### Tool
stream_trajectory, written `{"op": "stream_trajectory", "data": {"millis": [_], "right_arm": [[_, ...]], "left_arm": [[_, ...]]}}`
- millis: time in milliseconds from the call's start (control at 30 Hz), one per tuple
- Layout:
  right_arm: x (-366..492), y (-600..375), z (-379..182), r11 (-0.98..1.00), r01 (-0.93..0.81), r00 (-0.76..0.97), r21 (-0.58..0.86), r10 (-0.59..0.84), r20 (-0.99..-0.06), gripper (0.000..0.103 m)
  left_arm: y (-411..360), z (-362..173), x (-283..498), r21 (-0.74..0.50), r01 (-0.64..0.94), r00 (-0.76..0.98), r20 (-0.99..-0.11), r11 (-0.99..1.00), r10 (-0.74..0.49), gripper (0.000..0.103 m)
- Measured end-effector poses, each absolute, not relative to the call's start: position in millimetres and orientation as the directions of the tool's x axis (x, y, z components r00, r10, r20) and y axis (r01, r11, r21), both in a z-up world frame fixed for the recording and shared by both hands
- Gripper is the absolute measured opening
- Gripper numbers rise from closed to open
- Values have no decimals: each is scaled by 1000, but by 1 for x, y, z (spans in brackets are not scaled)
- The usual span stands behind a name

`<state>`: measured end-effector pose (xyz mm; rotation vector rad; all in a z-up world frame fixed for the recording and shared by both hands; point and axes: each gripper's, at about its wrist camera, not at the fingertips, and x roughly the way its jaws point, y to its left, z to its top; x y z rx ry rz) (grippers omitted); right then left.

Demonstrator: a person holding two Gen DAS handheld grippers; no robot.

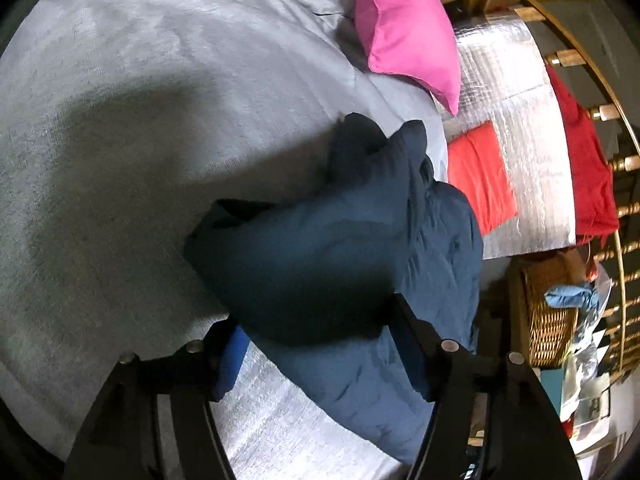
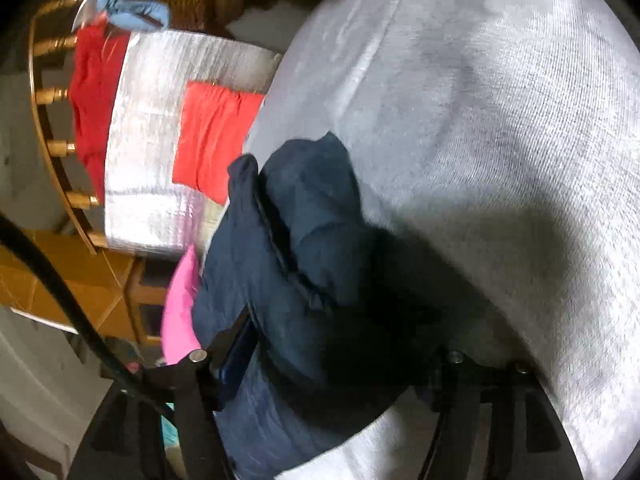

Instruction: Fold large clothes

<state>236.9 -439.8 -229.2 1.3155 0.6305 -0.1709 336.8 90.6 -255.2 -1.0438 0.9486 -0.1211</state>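
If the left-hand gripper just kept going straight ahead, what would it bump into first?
The left gripper already has the bunched navy garment between its fingers, so that fabric comes first. Beyond it lies the grey garment, probably next, though depth is hard to judge.

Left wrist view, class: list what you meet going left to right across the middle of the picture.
Grey cloth → navy garment → orange-red folded cloth → silver sheet → dark red cloth → wooden rail.
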Motion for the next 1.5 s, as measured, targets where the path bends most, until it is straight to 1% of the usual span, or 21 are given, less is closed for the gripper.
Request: {"op": "stream_trajectory", "data": {"millis": [200,233,267,333,400,433,500,600,667,700,767,800,833,900,1033,1100,1133,1233,1300,1367,1500], "right_arm": [[248,-435,-228,312,440,833,842,210,-512,72],[250,-435,-228,322,436,831,840,214,-513,70],[255,-433,-226,332,434,830,837,214,-515,61],[258,-432,-228,355,432,825,829,216,-522,53],[255,-432,-225,365,428,829,827,206,-520,46],[255,-429,-217,402,424,830,812,185,-526,44],[256,-419,-197,499,403,838,767,135,-528,43],[253,-412,-186,539,387,848,748,111,-518,43],[257,-413,-193,540,429,816,724,112,-567,43],[262,-416,-202,530,464,786,710,123,-605,44],[259,-422,-212,477,487,773,732,154,-615,50],[256,-425,-212,451,485,780,749,163,-604,53],[254,-426,-209,452,492,776,744,160,-610,59],[247,-431,-202,451,494,780,743,147,-608,66],[219,-454,-199,370,518,799,772,113,-590,67],[195,-468,-188,344,529,821,776,25,-571,69],[185,-473,-179,356,521,835,776,-22,-550,69],[170,-473,-149,476,472,870,742,-113,-480,69],[169,-455,-126,612,423,891,669,-145,-431,69],[177,-435,-115,699,364,906,616,-113,-407,69],[199,-389,-114,825,258,898,503,-13,-439,69]], "left_arm": [[96,-263,336,-802,-336,625,-582,493,-521,68],[95,-264,337,-803,-336,626,-581,493,-520,63],[95,-264,338,-803,-329,632,-578,497,-517,59],[90,-258,341,-796,-303,641,-577,525,-506,45],[88,-249,339,-779,-264,659,-576,568,-483,35],[86,-242,337,-771,-243,673,-571,589,-470,31],[84,-234,336,-753,-218,686,-570,621,-452,29],[83,-234,334,-730,-213,678,-589,649,-440,28],[81,-237,338,-704,-230,653,-624,672,-429,29],[80,-239,339,-682,-236,638,-646,693,-418,35],[76,-236,338,-624,-242,632,-683,743,-367,44],[73,-233,337,-586,-251,630,-703,771,-329,54],[70,-228,334,-530,-269,624,-732,804,-273,61],[68,-221,326,-473,-266,628,-746,840,-221,63],[62,-200,305,-345,-237,666,-738,908,-106,64],[59,-187,294,-274,-227,708,-705,935,-35,66],[55,-180,290,-244,-221,729,-685,944,-6,69],[45,-162,276,-130,-206,794,-601,970,88,75],[40,-158,273,-109,-198,806,-583,974,99,75],[35,-159,274,-116,-183,803,-591,976,81,75],[19,-161,275,-98,-144,796,-603,985,56,75]]}}
